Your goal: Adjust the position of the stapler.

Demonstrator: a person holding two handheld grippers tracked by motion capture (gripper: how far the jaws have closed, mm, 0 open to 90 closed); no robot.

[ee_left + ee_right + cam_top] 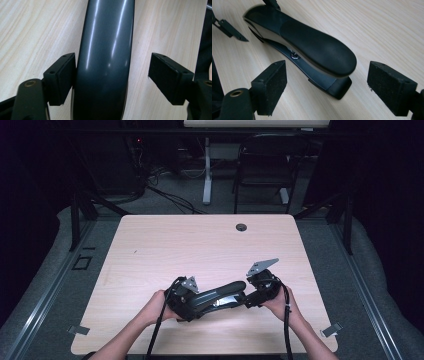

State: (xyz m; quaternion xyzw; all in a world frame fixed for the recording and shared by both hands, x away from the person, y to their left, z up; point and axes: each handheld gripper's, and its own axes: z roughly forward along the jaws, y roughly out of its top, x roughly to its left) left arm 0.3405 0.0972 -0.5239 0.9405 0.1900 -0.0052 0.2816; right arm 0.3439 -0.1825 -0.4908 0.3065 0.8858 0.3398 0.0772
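A dark grey and black stapler lies on the light wooden table, near its front edge, between my two grippers. My left gripper straddles the stapler's rear body: one pad rests against its side and the other pad stands clear of it, so the left gripper is open. My right gripper faces the stapler's front end from the right. That right gripper is open, both pads well apart from the stapler's nose.
A round cable hole sits at the table's far edge. Small metal clips mark the front corners. Beyond the table stand a dark chair, a white desk leg and floor cables.
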